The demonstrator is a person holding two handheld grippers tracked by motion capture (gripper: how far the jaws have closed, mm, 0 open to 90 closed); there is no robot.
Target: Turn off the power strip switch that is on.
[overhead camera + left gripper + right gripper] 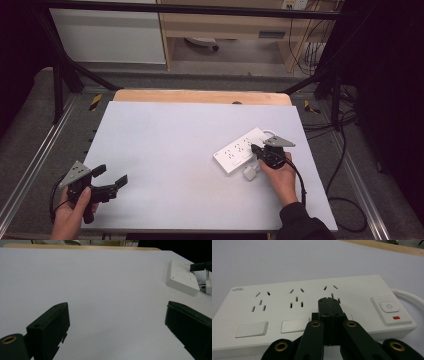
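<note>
Pressed together with nothing between its jaws, the right gripper (329,301) has its tips resting on or just above the white power strip (312,312), directly over the third rocker switch in the front row. Two like switches lie to the left of the tips, three sets of socket holes lie beyond them, and the main power button (389,306) with its red indicator sits to their right. From above, the power strip (240,149) lies diagonally on the pale bench (165,145), immediately ahead of the right gripper (256,149); a small white plug (249,174) rests beside the strip, close under that hand.

Far off to the other side, the left gripper (111,175) is spread wide and idle over bare bench, holding nothing.

Judged from this, the work is pressing a switch. Risks: the narrow closed tips could slide off the rocker's smooth face and miss it, or land on the neighbouring switch. Nothing braces the strip, so a slanted push could skid it across the bench. The loose plug sits close enough to be knocked.
</note>
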